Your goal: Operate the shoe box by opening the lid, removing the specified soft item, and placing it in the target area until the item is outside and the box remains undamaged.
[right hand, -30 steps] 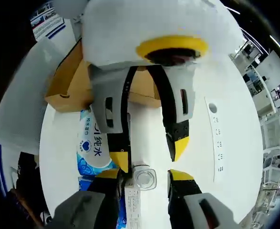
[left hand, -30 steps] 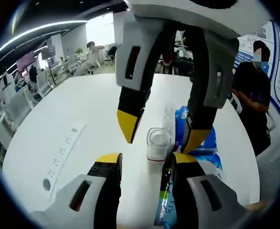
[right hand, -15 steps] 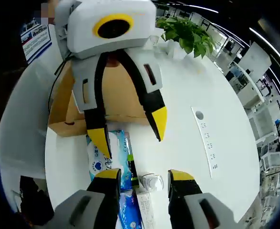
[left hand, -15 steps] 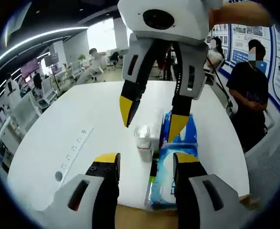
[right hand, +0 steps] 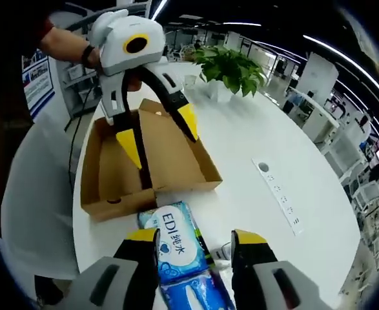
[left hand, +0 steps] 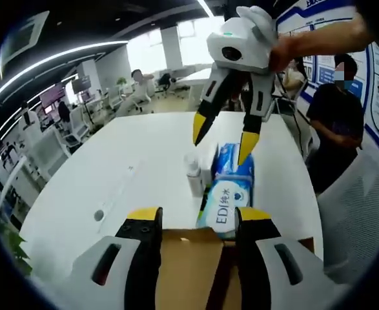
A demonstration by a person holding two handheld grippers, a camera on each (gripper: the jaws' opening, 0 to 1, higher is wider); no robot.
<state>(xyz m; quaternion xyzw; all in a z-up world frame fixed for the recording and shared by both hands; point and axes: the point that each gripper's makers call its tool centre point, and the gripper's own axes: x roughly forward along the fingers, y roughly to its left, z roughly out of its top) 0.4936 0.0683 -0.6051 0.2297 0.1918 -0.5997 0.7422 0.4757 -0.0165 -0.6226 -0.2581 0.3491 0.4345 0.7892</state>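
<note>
In the left gripper view our left hand-held gripper (left hand: 190, 217) rises from the bottom centre, jaws apart and holding nothing, above the near edge of the shoe box (left hand: 189, 271), while the right hand-held gripper (left hand: 223, 137), jaws likewise spread and empty, hangs at upper centre over the blue tissue pack (left hand: 228, 188) lying on the white worktop (left hand: 112, 168). In the right gripper view the open shoe box (right hand: 144, 158) sits left of centre with the tissue pack (right hand: 176, 242) just outside its near wall, beside a small clear bottle (right hand: 223, 250). Since half a second ago we have drawn both grippers back and apart, so the box now shows in both views.
</note>
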